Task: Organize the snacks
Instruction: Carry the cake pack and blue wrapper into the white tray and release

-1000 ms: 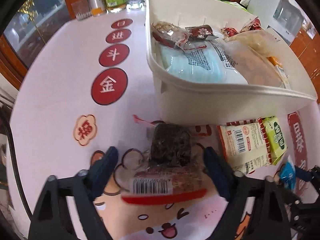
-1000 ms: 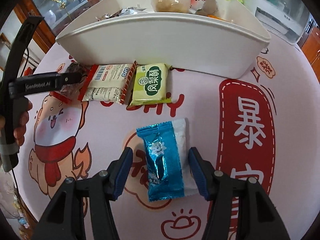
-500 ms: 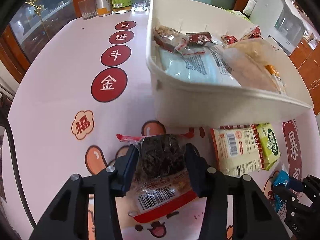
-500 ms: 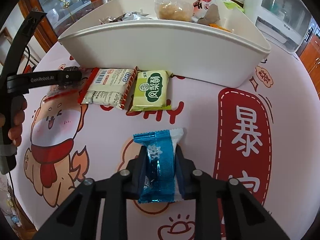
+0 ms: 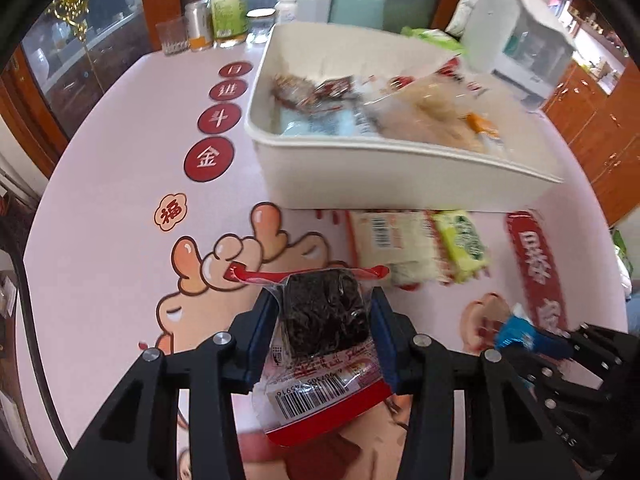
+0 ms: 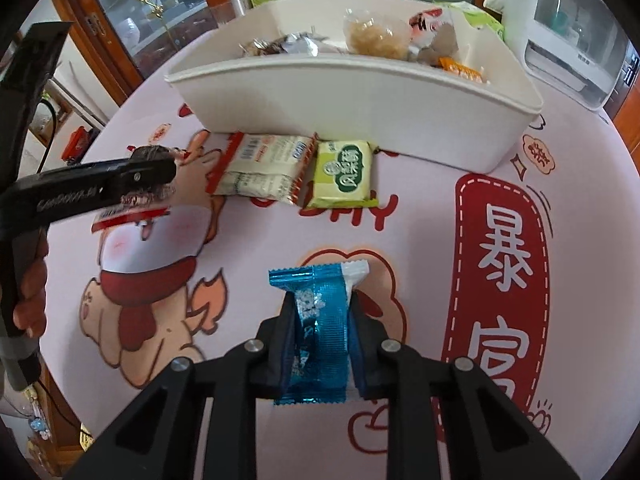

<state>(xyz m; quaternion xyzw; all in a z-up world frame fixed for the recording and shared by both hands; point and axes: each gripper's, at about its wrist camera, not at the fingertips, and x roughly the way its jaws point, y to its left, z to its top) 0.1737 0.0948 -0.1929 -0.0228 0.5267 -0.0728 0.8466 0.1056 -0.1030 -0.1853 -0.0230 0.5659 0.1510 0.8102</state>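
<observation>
My left gripper [image 5: 324,308] is shut on a clear packet of dark dried snack with a red edge [image 5: 324,316] and holds it lifted above the table. My right gripper [image 6: 322,312] is shut on a blue foil snack packet [image 6: 320,320], also lifted. The white snack bin [image 5: 400,176] holds several packets and stands just beyond both; it also shows in the right wrist view [image 6: 360,96]. A white-and-red packet [image 6: 260,168] and a green packet [image 6: 344,174] lie on the table against the bin's front wall.
The table has a pink printed cloth [image 5: 120,220]. Bottles and jars [image 5: 224,12] stand at the far edge behind the bin. A white appliance [image 6: 572,32] stands at the far right. The left gripper's body [image 6: 88,192] shows at the left of the right wrist view.
Both grippers closed on their packets and lifted them off the table. The left went from open around the dark snack to holding it raised; the right did the same with the blue packet.
</observation>
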